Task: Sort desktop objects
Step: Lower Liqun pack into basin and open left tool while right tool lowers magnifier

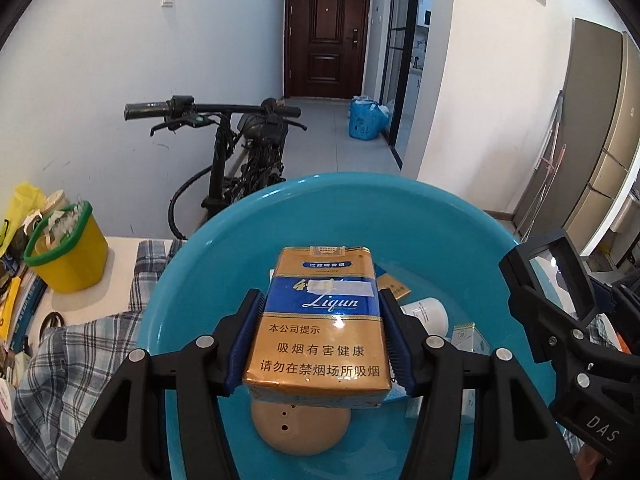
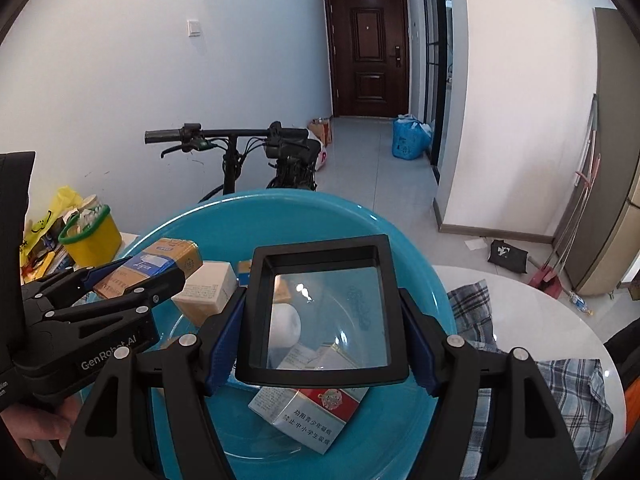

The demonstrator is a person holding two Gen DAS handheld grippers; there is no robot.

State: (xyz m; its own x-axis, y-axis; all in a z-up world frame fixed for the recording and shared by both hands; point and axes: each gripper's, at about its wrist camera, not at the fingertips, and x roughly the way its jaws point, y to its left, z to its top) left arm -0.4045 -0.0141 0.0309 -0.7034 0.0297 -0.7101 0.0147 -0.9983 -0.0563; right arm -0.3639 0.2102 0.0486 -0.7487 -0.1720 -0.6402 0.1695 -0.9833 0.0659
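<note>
The left gripper (image 1: 320,336) clamps a gold-and-blue cigarette pack (image 1: 320,332) over the blue basin (image 1: 192,280). The right gripper (image 2: 322,340) grips a black-framed magnifier (image 2: 320,376) above the same basin, where 1 red-and-white pack (image 2: 308,412) lies.

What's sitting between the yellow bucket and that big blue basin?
A checked cloth lies on the table between the yellow bucket and the blue basin, seen from the left camera.

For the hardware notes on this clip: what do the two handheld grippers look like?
Both are black plastic linkage frames with silver rivets and blue ribbed finger pads. The left gripper carries white "GenRobot.AI" lettering; the right gripper shows "DAS". No cables visible.
</note>
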